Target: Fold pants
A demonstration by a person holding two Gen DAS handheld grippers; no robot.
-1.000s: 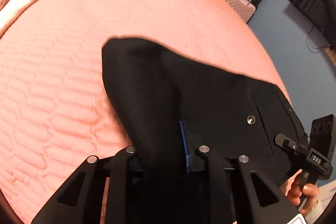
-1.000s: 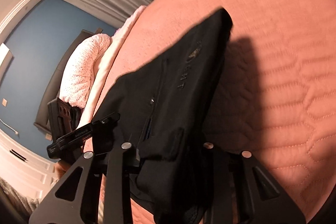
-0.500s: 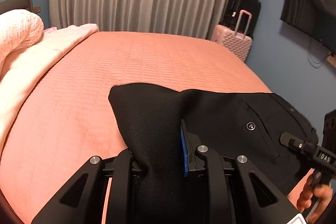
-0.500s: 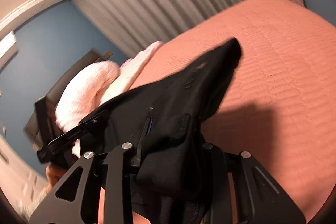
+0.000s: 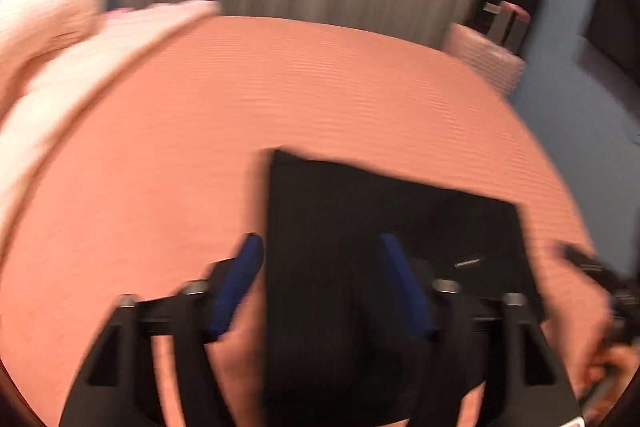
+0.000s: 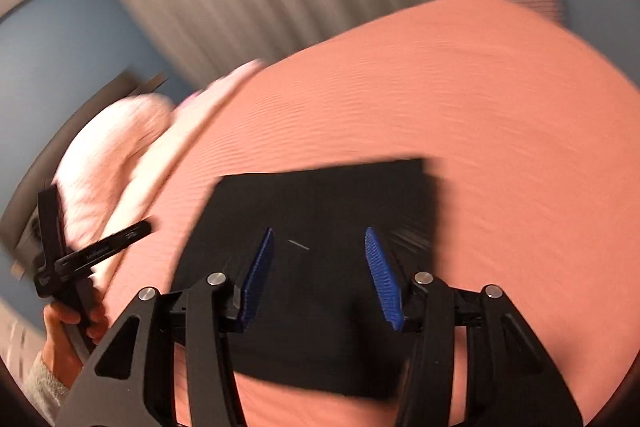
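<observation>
The left tool (image 5: 320,267) stands with its blue pads spread wide, one on either side of the black pants' (image 5: 384,227) left edge, and nothing is pinched between them; its jaws have just been opening. The right tool (image 6: 320,259) is parted too, its jaws also just opening, with the dark cloth lying below the gap, not gripped. Both look to have let go so the fabric can settle where it is wanted. The pants lie as a flat, squared black rectangle on the salmon quilted bed (image 5: 280,87), near its close edge, which suits a fold laid down on a broad soft surface. A hand (image 6: 68,327) at the left of the right wrist view grips the other tool's handle. Pale pink pillows (image 5: 44,27) sit well apart, so nothing crowds the folded cloth. The fold seems nearly finished, though blur hides fine creases.
</observation>
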